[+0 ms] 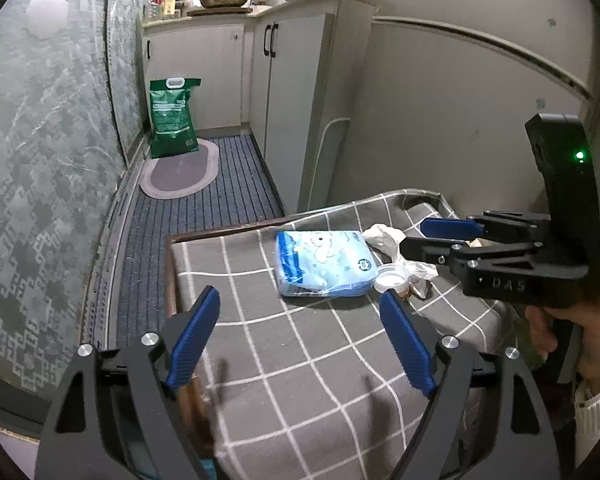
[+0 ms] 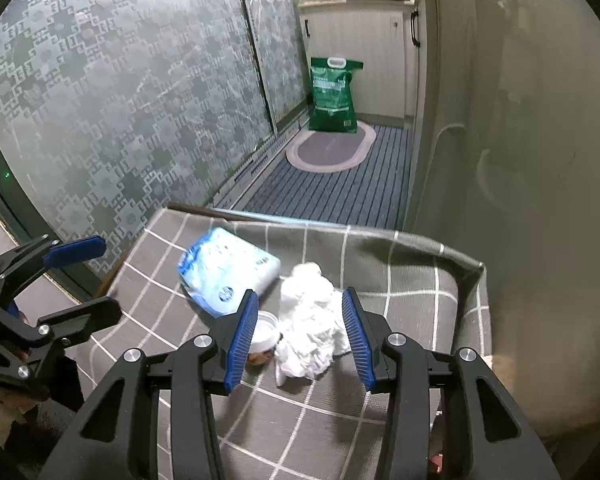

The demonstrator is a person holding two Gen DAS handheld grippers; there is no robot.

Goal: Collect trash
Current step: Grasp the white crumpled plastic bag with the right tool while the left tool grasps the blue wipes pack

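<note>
A small table covered with a grey checked cloth (image 2: pixel 400 280) is being shown in both views. The trash is lying near the far right corner of the tabletop, close to the right edge. A crumpled white tissue (image 2: pixel 312 320) is lying there. A small white cup (image 2: pixel 265 334) with something brown in it is touching the tissue on its left side. A blue and white tissue pack (image 2: pixel 228 270) is lying just beyond the cup, toward the far edge.

The right gripper (image 2: pixel 300 334) is being held over the tissue with its blue fingers (image 2: pixel 356 336) spread wide, and nothing is being held in it. In the right wrist view, the tissue is sitting between the two fingers, right in front of the claw. The tissue's longer side is running away from the claw, so it looks ready to be pinched across its short side. The cup is lying just beside the left finger and could be bumped.

The left gripper (image 1: pixel 302 340) is being held wide open too, with nothing in it. It is hanging over the near left part of the tabletop, well apart from the trash. The right gripper is much nearer to the tissue, so it is likely the one that should be closed on it next.
</note>
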